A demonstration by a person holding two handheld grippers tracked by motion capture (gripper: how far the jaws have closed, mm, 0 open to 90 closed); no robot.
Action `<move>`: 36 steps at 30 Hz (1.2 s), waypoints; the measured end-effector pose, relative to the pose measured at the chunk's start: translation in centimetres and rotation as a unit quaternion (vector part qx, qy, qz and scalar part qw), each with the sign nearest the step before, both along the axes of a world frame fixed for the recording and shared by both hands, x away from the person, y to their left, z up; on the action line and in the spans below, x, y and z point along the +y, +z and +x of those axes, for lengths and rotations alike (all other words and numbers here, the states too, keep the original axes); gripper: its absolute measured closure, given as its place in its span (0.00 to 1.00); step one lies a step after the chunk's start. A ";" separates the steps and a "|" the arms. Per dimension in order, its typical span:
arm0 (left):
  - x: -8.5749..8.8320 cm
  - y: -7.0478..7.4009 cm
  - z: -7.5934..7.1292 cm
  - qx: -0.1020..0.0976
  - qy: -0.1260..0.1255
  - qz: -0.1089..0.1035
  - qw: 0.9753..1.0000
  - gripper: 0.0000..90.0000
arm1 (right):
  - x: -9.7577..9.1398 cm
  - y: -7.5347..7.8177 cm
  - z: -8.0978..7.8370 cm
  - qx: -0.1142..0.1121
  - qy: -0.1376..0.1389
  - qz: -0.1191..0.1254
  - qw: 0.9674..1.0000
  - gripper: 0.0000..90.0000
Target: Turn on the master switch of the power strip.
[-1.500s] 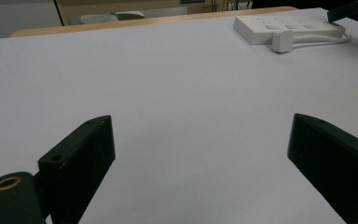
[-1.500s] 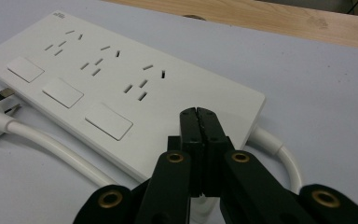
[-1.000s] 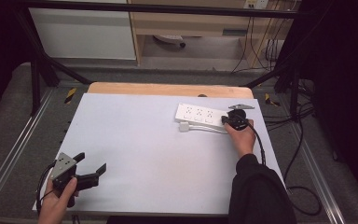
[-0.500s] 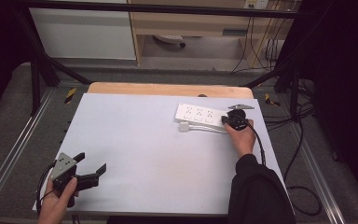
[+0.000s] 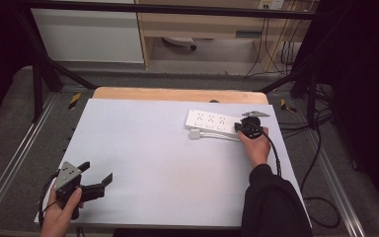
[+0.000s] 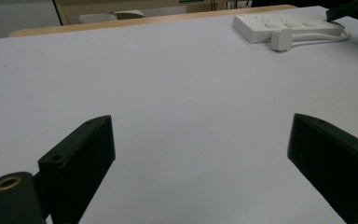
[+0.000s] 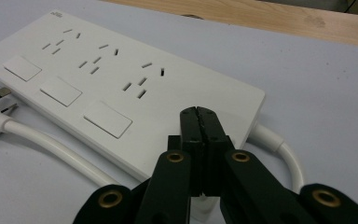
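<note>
A white power strip (image 5: 209, 120) with three sockets and three switches lies flat at the table's far right. Its white cable (image 5: 222, 137) loops back along the near side to a white plug (image 5: 194, 134) lying loose on the table. My right gripper (image 5: 239, 127) is shut at the strip's right end. In the right gripper view the two jaws are pressed together with nothing between them, and their tips (image 7: 199, 112) hang over the strip (image 7: 112, 79) near its cable end. My left gripper (image 5: 97, 172) is held open at the near left corner. Its jaws (image 6: 200, 126) stand wide apart over bare table.
The white table top (image 5: 153, 148) has a wooden strip (image 5: 177, 94) along its far edge. Metal rails (image 5: 10, 163) run along both sides. Black cables (image 5: 321, 197) trail on the floor at the right. A cabinet and shelves stand behind the table.
</note>
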State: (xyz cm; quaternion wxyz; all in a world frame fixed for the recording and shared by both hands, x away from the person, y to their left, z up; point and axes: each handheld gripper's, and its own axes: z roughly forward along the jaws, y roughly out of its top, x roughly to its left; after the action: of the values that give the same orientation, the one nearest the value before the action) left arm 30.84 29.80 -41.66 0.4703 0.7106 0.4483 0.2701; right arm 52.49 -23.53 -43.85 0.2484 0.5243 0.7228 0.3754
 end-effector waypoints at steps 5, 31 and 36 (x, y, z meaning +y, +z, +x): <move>0.0 0.0 0.0 0.001 0.000 0.000 1.000 0.08 | 0.0 0.0 0.0 0.000 0.000 -0.001 1.000 1.00; -0.1 0.0 0.0 0.003 -0.001 0.000 1.000 0.08 | 0.0 -0.3 -0.2 -0.009 0.001 0.002 1.000 1.00; 0.0 0.0 0.0 0.003 -0.001 0.001 1.000 0.08 | -0.1 -0.4 -0.2 -0.010 0.000 0.004 1.000 1.00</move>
State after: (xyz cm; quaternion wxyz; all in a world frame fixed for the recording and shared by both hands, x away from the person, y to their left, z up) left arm 30.80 29.77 -41.71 0.4682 0.7122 0.4491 0.2681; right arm 52.24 -23.62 -44.24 0.2533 0.5214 0.7188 0.3838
